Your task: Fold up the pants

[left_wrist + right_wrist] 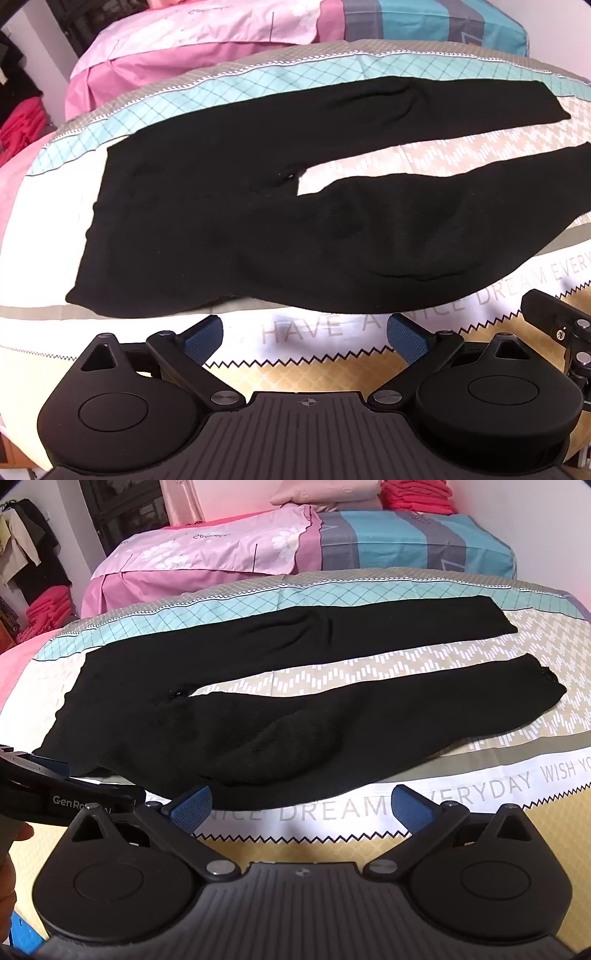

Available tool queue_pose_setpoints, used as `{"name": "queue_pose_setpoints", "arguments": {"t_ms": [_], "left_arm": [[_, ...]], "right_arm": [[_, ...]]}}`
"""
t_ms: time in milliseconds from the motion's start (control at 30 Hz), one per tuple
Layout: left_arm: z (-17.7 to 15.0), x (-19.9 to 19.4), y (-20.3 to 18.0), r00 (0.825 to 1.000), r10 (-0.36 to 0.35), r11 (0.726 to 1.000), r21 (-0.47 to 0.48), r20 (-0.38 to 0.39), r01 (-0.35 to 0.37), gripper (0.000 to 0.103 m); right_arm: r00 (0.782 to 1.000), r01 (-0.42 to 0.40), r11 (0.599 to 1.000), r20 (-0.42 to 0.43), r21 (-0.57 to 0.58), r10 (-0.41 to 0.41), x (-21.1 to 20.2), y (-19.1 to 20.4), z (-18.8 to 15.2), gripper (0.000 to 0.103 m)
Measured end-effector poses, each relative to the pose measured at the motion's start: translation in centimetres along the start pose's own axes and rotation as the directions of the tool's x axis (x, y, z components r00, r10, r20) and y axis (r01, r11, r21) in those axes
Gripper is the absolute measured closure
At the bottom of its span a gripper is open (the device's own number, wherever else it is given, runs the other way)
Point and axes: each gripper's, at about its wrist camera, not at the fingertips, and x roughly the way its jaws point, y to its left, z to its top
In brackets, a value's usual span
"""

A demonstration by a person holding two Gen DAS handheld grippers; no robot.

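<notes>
Black pants point(229, 206) lie flat and unfolded on a patterned bedspread point(332, 328), waistband to the left, two legs spread apart toward the right. The left gripper point(306, 338) hovers near the waist end, its blue-padded fingers point(203, 338) wide apart and holding nothing. The right gripper point(302, 808), likewise spread and empty, sits at the near leg's edge.
</notes>
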Motion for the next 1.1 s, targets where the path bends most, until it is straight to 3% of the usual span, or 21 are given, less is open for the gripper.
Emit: {"name": "queue_pose_setpoints", "arguments": {"t_ms": [1100], "left_arm": [[0.8,1.6,0.0,0.999,-0.004,1.0,0.004,-0.043,0.004,0.0]], "right_arm": [[0.999,-0.011,1.0,-0.031,-0.005,0.011,1.7,0.5,0.2,0.0]]}}
